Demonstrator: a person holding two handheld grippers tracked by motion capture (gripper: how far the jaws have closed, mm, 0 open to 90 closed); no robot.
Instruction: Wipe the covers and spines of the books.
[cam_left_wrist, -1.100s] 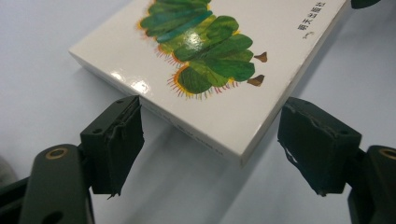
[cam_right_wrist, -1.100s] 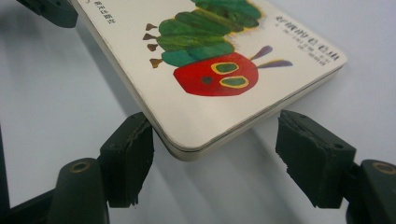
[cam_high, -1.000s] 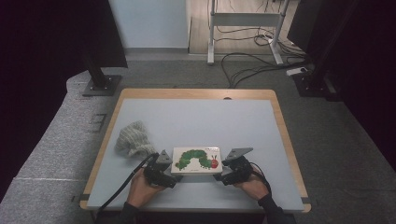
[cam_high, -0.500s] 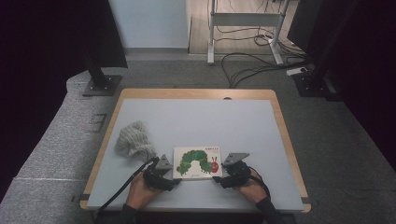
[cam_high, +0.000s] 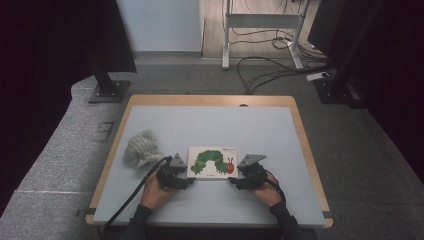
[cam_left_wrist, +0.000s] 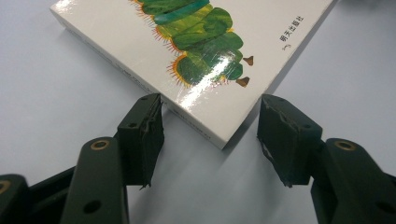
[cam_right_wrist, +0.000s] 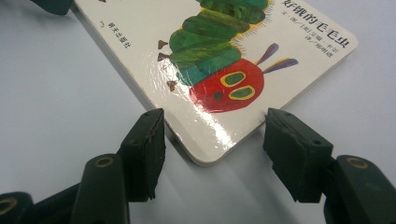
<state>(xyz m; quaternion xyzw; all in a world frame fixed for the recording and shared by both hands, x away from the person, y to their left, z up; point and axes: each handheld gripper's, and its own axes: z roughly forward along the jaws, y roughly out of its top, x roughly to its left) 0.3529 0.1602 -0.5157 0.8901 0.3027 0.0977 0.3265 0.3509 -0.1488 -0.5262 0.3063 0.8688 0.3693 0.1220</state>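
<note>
A white picture book (cam_high: 212, 160) with a green caterpillar on its cover lies flat near the table's front edge. My left gripper (cam_high: 186, 176) is at its near left corner. In the left gripper view that corner of the book (cam_left_wrist: 140, 37) pokes between the jaws of the left gripper (cam_left_wrist: 212, 119), which have just been closing, and the pads stand off it. My right gripper (cam_high: 236, 180) is at the near right corner. The rounded corner of the book (cam_right_wrist: 280, 74) sits between the jaws of the right gripper (cam_right_wrist: 217, 133), also just closing, with gaps on both sides.
A crumpled grey-white knitted cloth (cam_high: 142, 147) lies left of the book, just beyond the left hand. The pale blue table has a wooden rim (cam_high: 210, 100). Dark stands and cables are on the floor beyond it.
Both pairs of jaws have narrowed around the book's near corners. The left hand has shifted a little toward the book. The right hand has hardly moved.
</note>
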